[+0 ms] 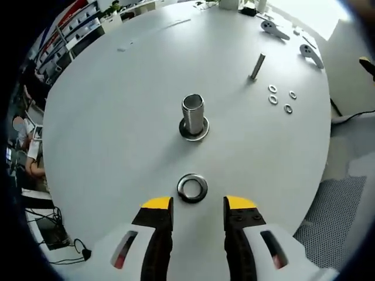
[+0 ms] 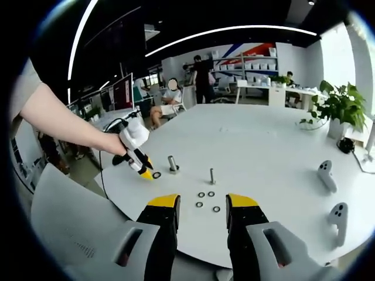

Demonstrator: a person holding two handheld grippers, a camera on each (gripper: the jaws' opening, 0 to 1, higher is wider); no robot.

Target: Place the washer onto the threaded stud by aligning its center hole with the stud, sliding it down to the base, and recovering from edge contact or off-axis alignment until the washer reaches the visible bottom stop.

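Observation:
A wide steel threaded stud stands upright on a round base flange in the middle of the white table. A large washer lies flat on the table between the stud and my left gripper, whose yellow-tipped jaws stand open just short of it, holding nothing. In the right gripper view the left gripper is held by a hand at the table's left edge, with the washer at its tips and the stud just beyond. My right gripper is open and holds nothing.
A thin stud stands further off with several small washers beside it; they lie ahead of the right gripper. Two white controllers rest at the right of the table. People and shelves are behind.

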